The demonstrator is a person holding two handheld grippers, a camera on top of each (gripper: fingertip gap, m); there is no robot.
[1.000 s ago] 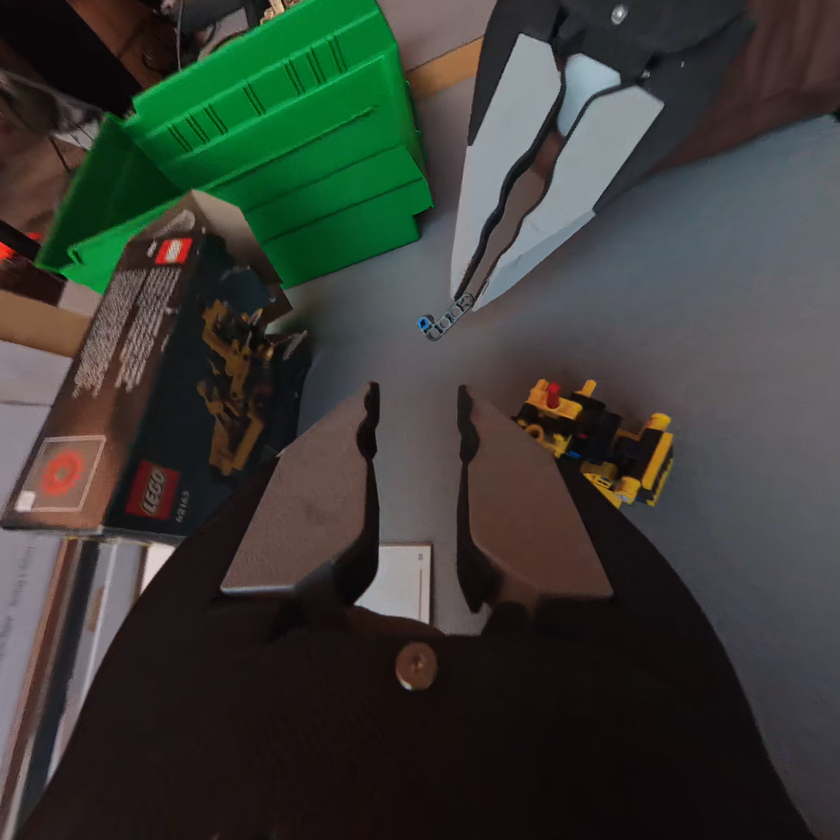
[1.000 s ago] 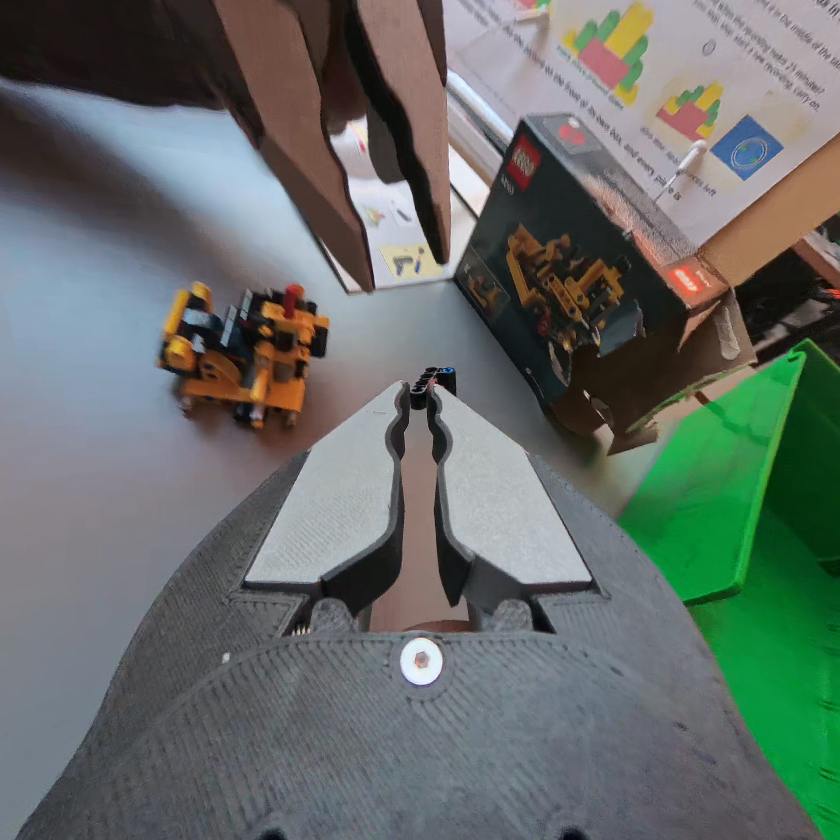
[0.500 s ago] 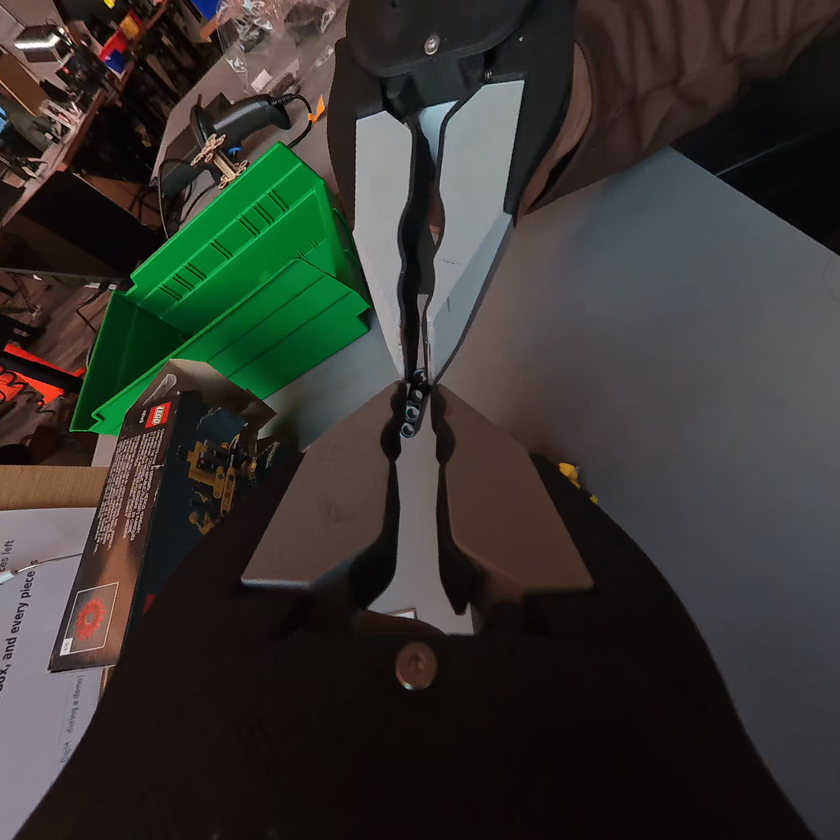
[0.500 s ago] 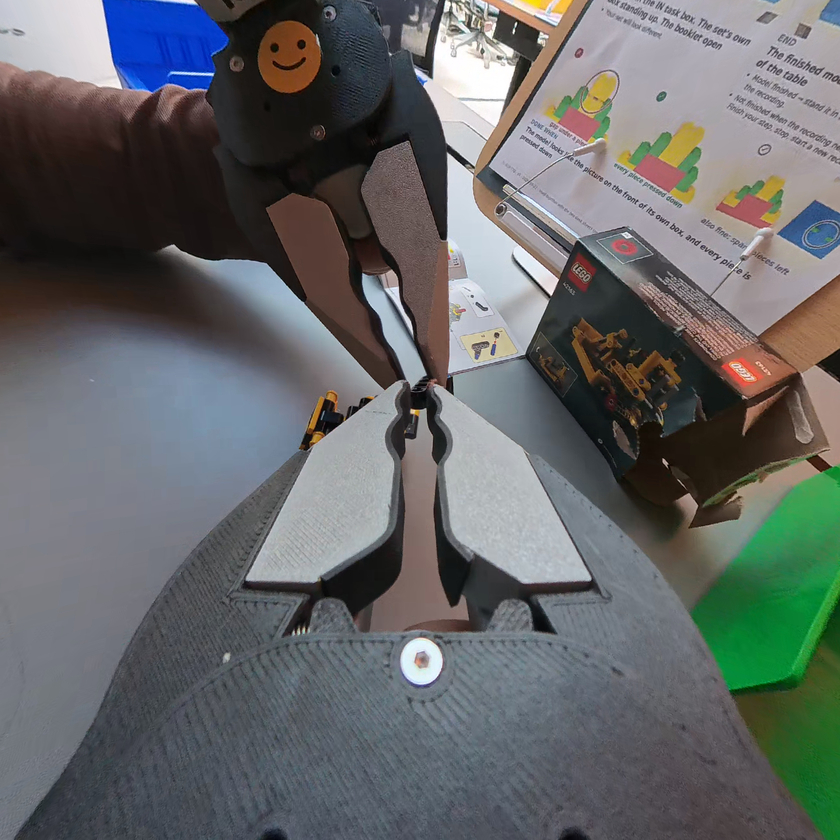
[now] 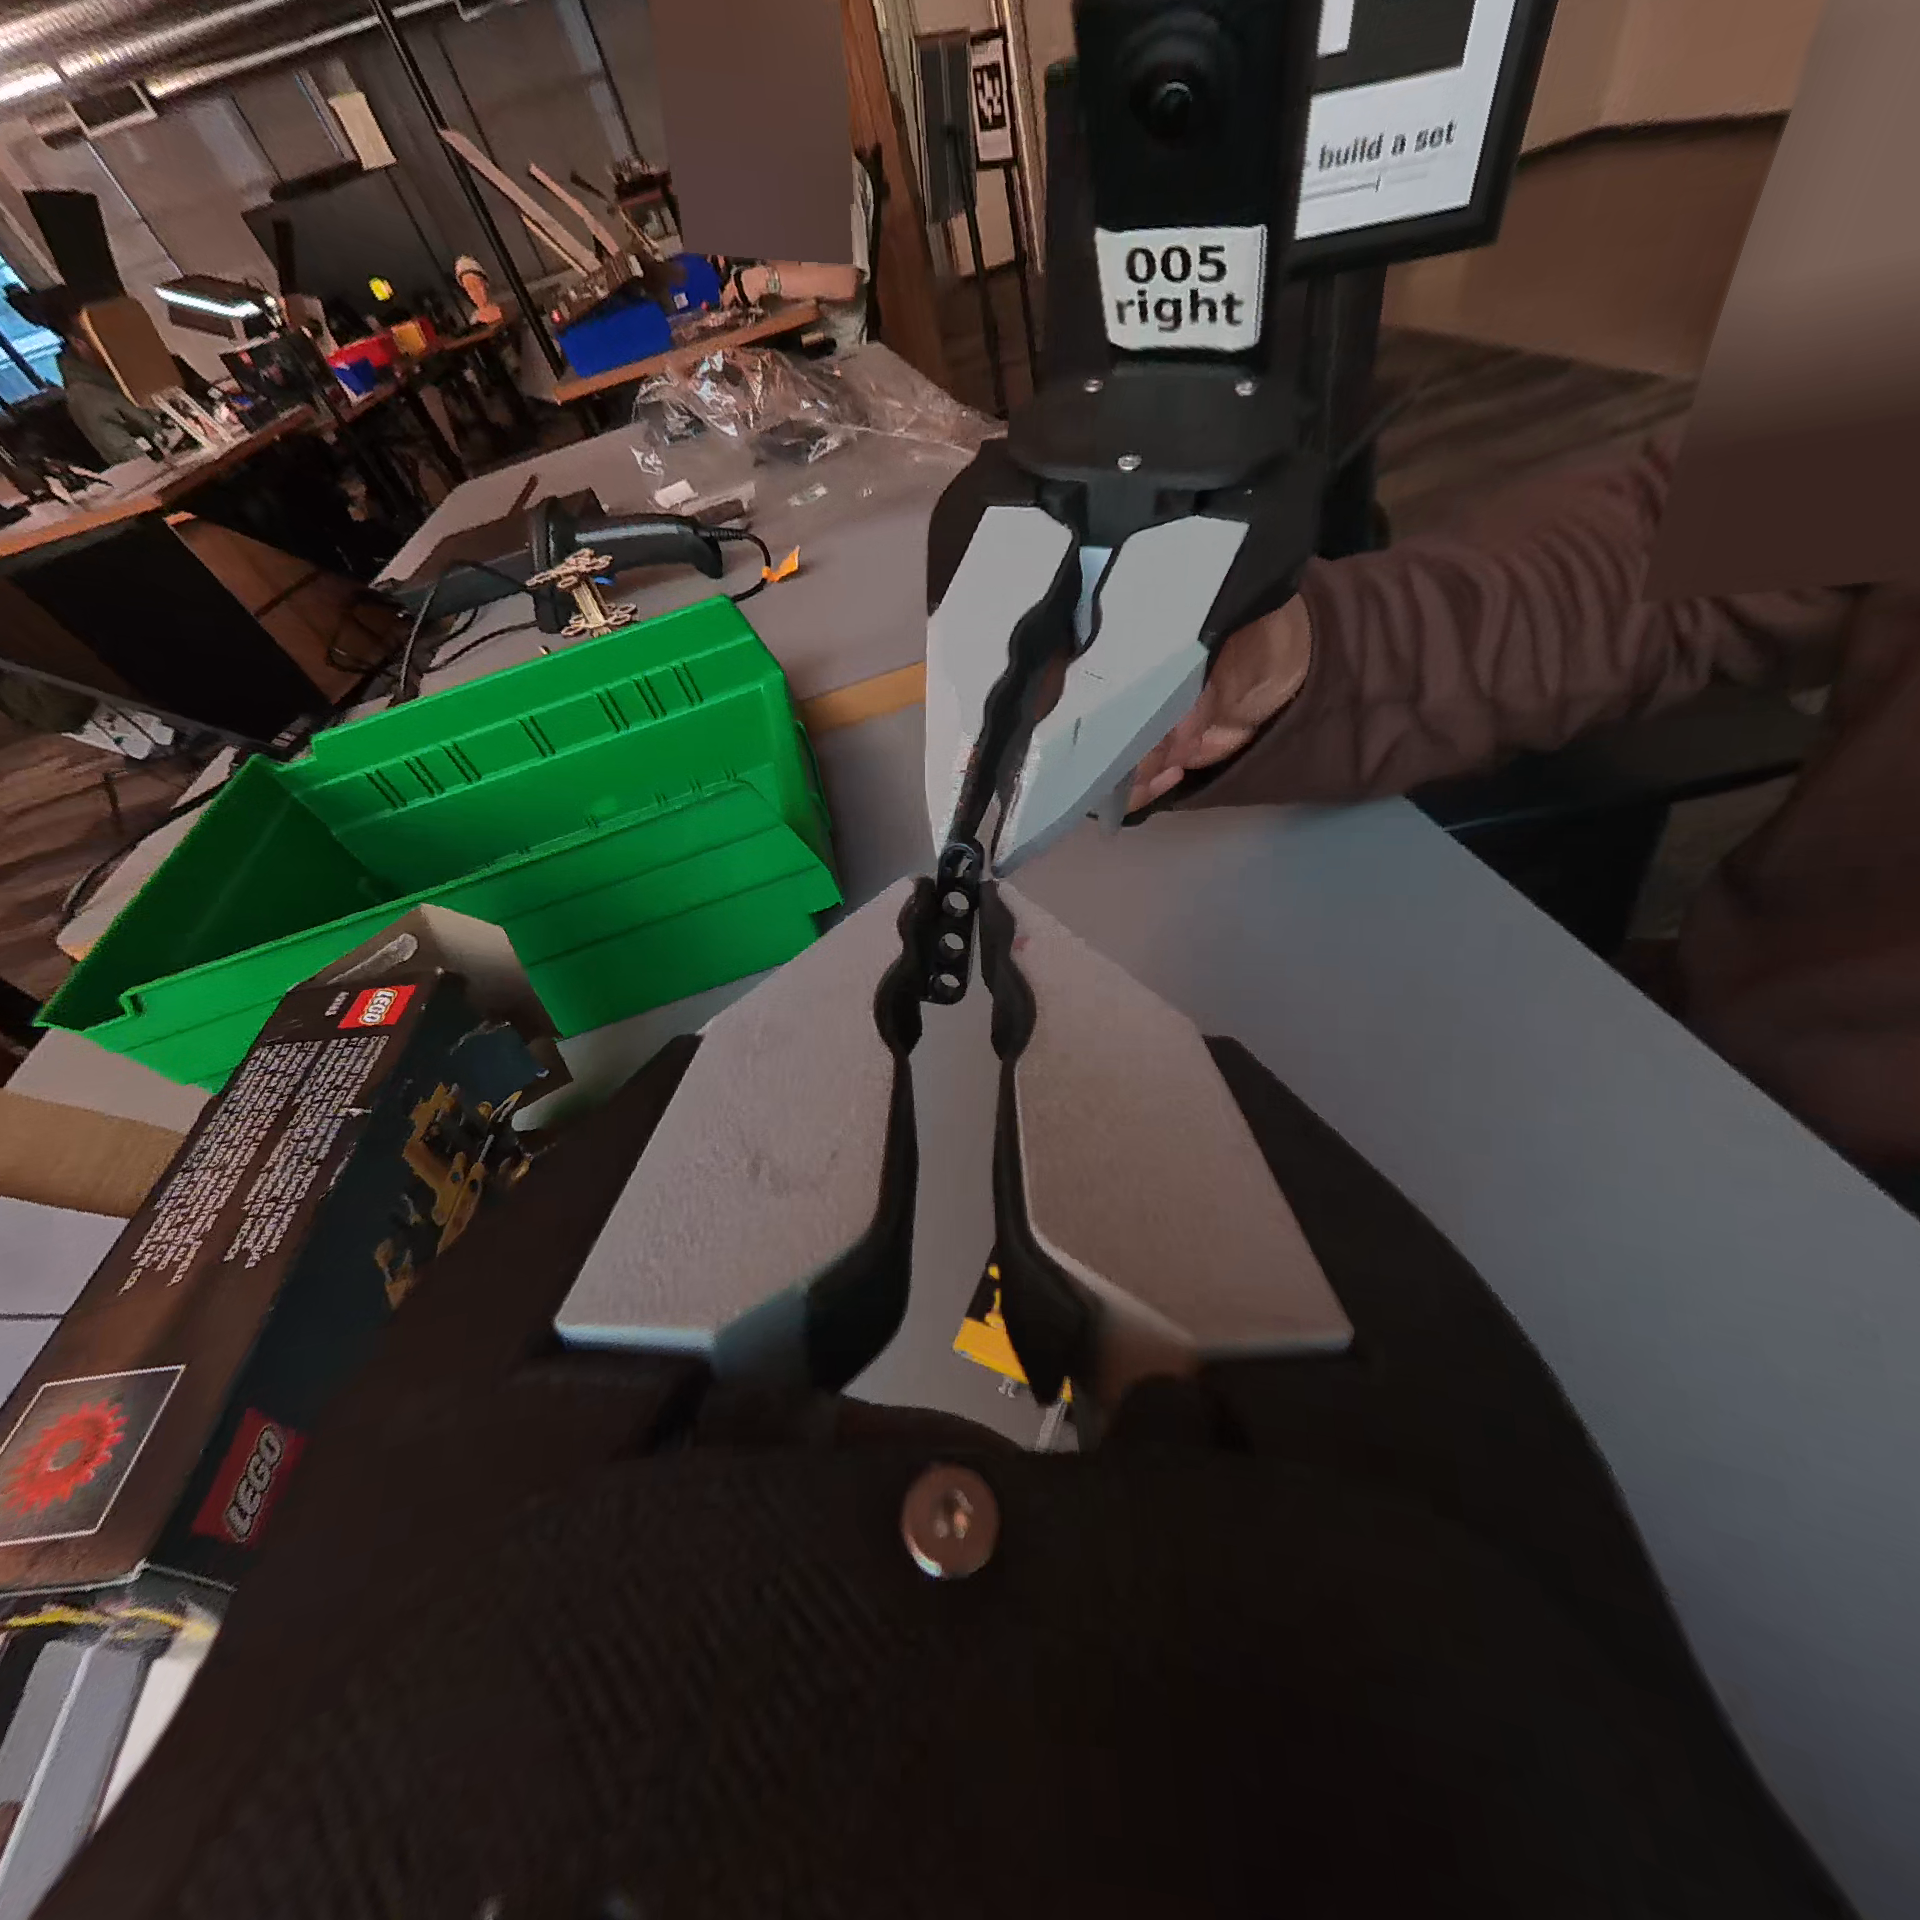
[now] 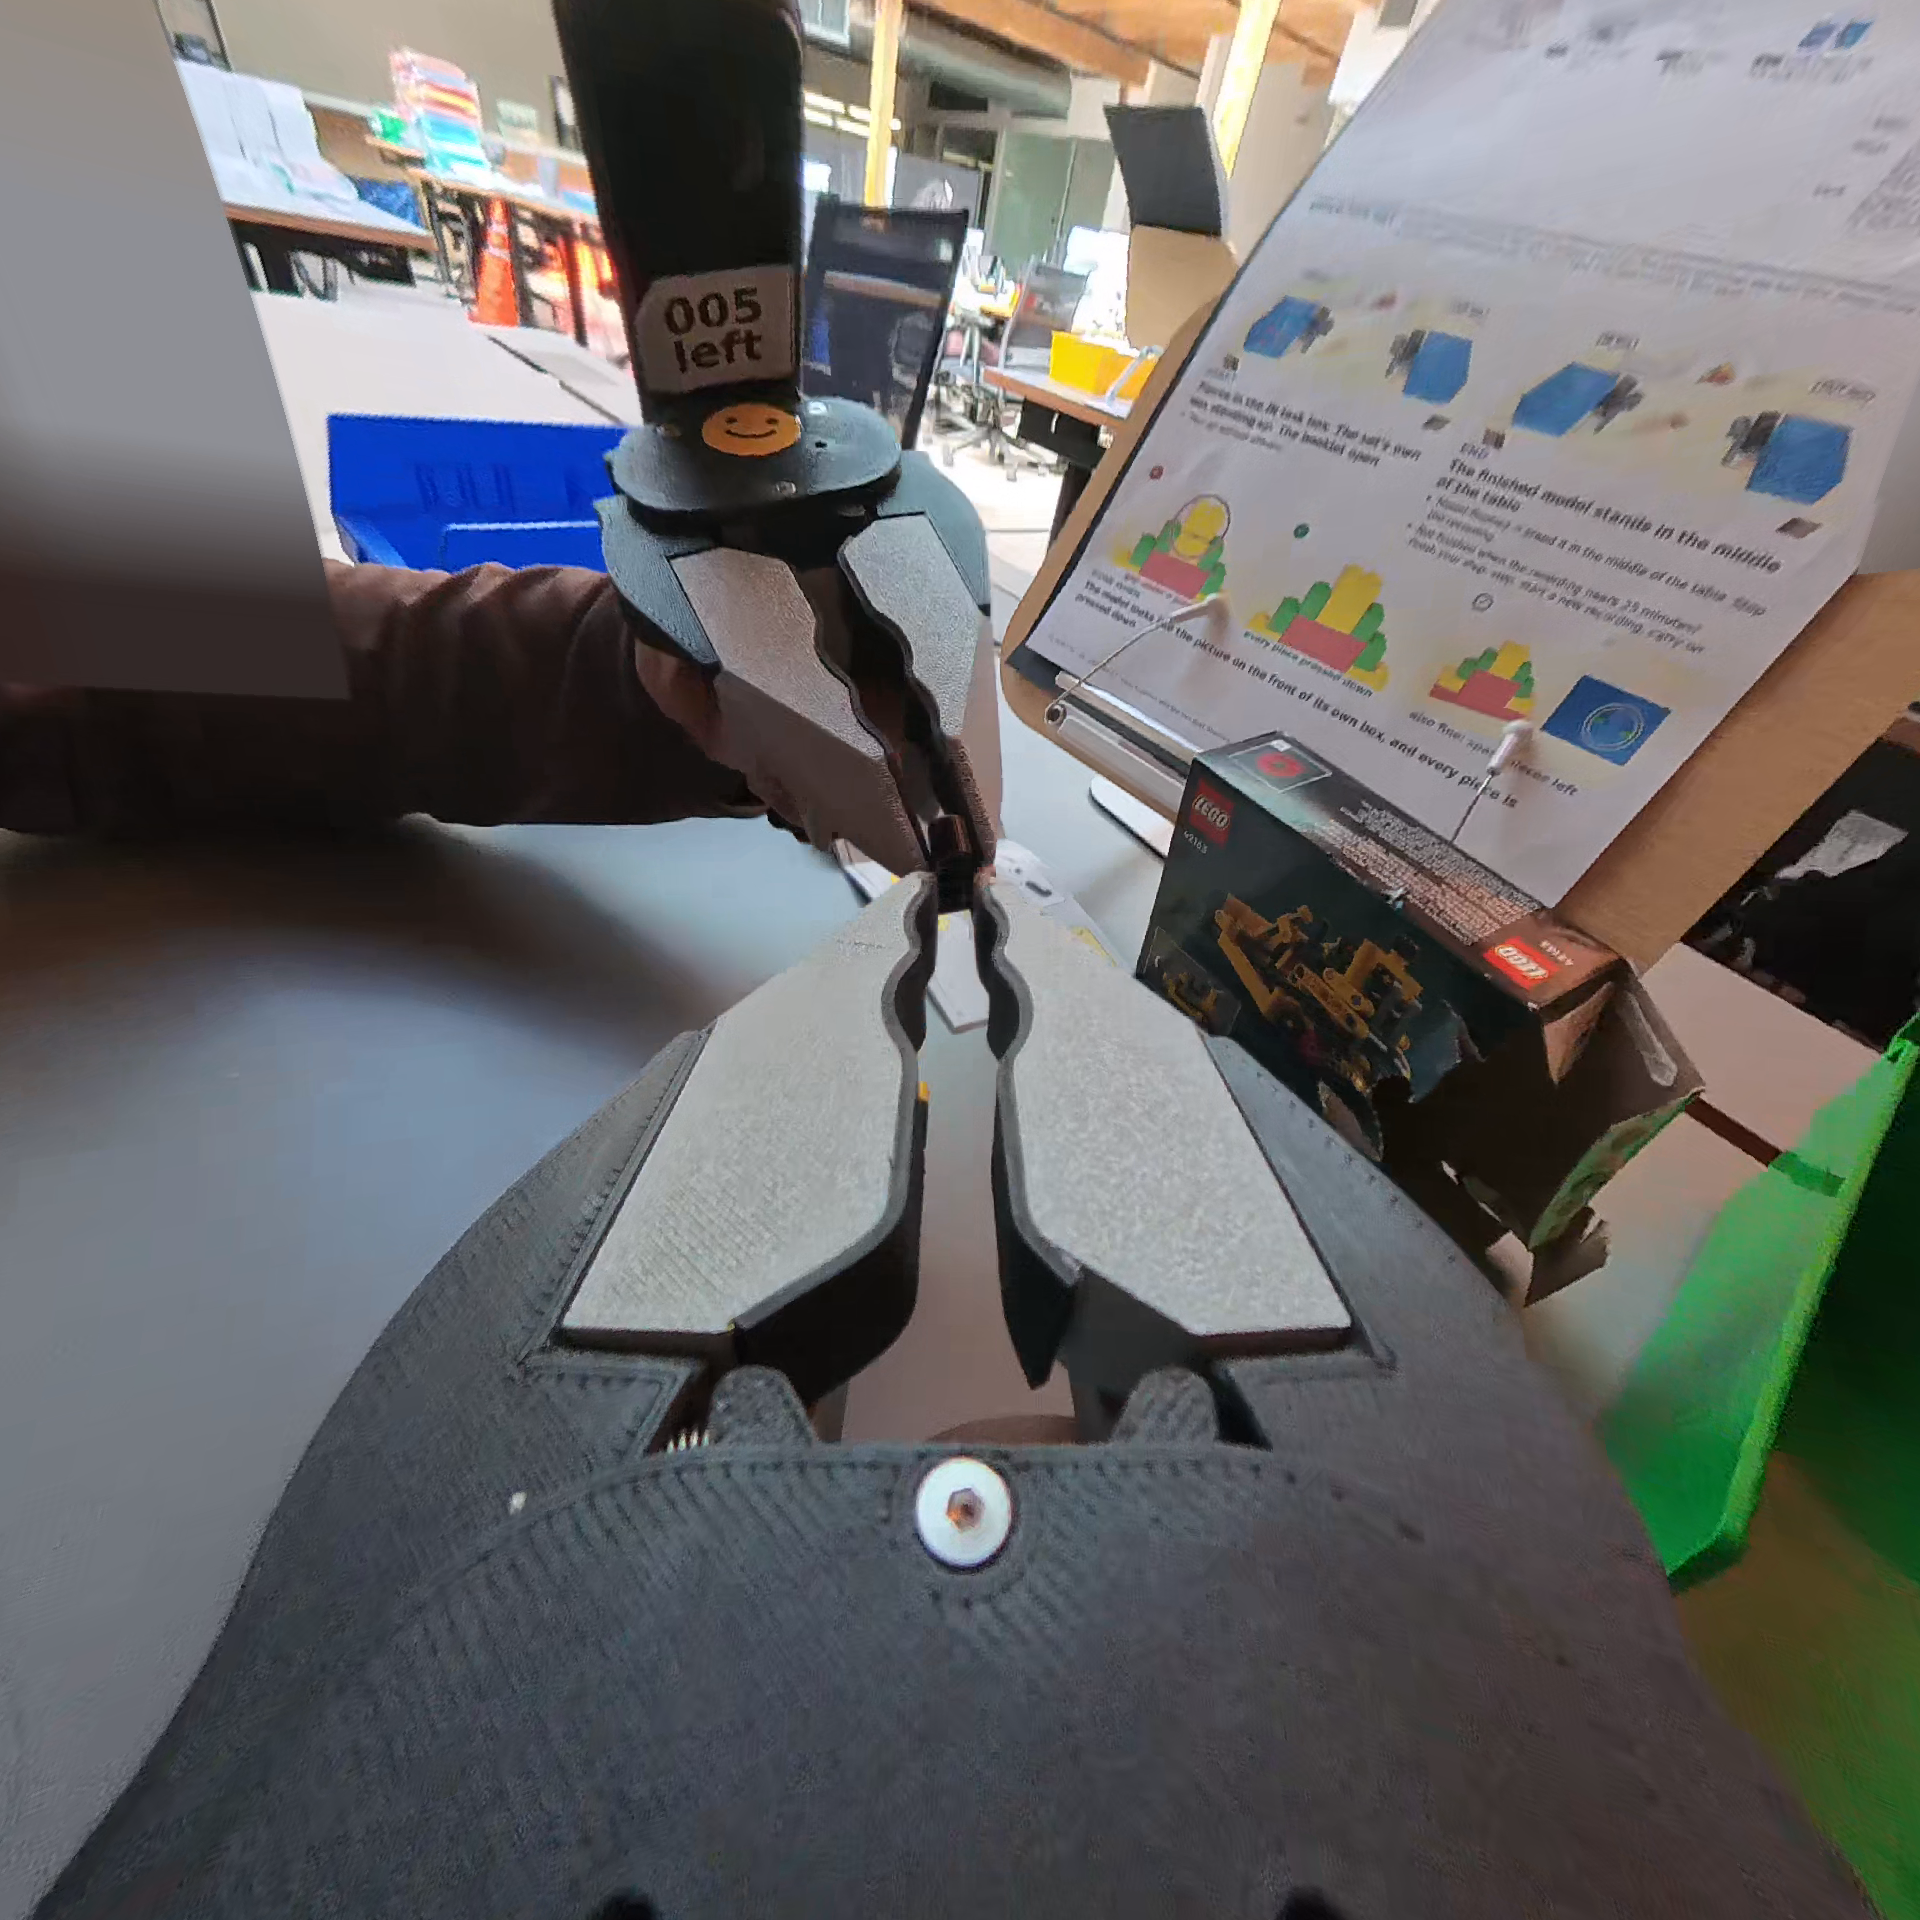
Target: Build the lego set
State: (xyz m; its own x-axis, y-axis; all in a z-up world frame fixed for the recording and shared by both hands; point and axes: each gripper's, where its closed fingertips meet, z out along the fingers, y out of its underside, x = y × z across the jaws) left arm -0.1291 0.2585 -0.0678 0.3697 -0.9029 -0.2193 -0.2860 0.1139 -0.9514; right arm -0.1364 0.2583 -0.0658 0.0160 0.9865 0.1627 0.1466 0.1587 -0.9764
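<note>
I am passing a small black beam (image 5: pixel 954 927) from claw to claw above the bench (image 5: pixel 1455 1039), so the step in hand looks like a regrip before the piece goes onto the model. My left claw (image 5: pixel 951 935) is pinching the beam's lower holes, its fingers nearly together, while my right claw (image 5: pixel 971 854) is reaching in from opposite and nipping the beam's top end between narrow tips. Both are pointing at each other tip to tip, the beam held roughly upright between them, up off the bench and to the right of the box (image 5: pixel 260 1226), which is lying beside the green bin (image 5: pixel 540 810). In the right wrist view the beam (image 6: pixel 948 836) is mostly hidden between the tips. Next, I judge, one claw must let go cleanly without twisting the beam, then carry it to the model, which is hardly showing here.
</note>
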